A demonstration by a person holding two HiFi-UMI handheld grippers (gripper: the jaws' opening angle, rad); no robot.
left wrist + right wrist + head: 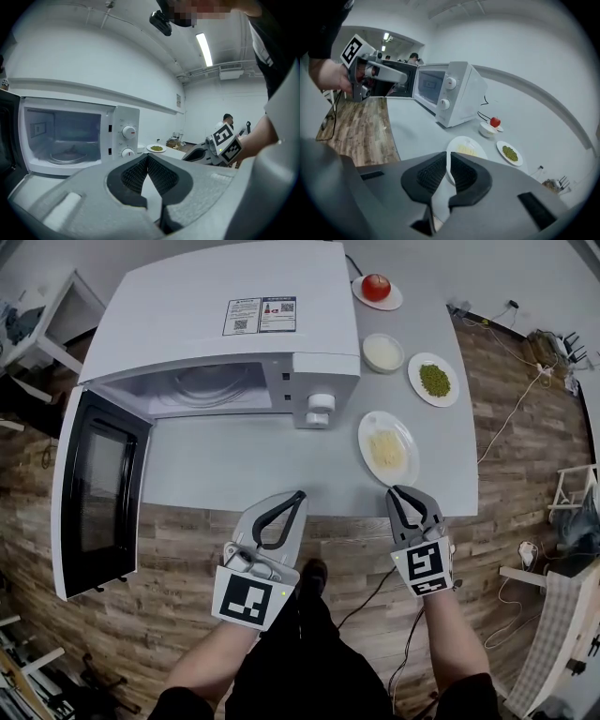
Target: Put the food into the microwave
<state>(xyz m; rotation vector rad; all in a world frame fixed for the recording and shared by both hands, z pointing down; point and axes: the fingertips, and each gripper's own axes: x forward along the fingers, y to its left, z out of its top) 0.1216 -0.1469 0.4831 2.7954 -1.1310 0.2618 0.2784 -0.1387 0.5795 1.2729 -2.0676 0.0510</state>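
Note:
A white microwave (234,324) stands on the grey table (244,470) with its door (98,493) swung open to the left and its cavity (202,385) empty but for the turntable. A plate of pale yellow food (387,448) lies near the table's front right edge. My right gripper (396,490) hovers just in front of that plate, shut with nothing in it. My left gripper (300,494) is at the front edge, also shut and empty. The left gripper view shows the microwave (70,136) ahead; the right gripper view shows the yellow plate (464,149) past the tips.
Behind the yellow plate are a plate of green peas (433,380), a small white bowl (382,352) and a tomato on a plate (376,286). Wooden floor surrounds the table, with cables on the right. People stand in the background of both gripper views.

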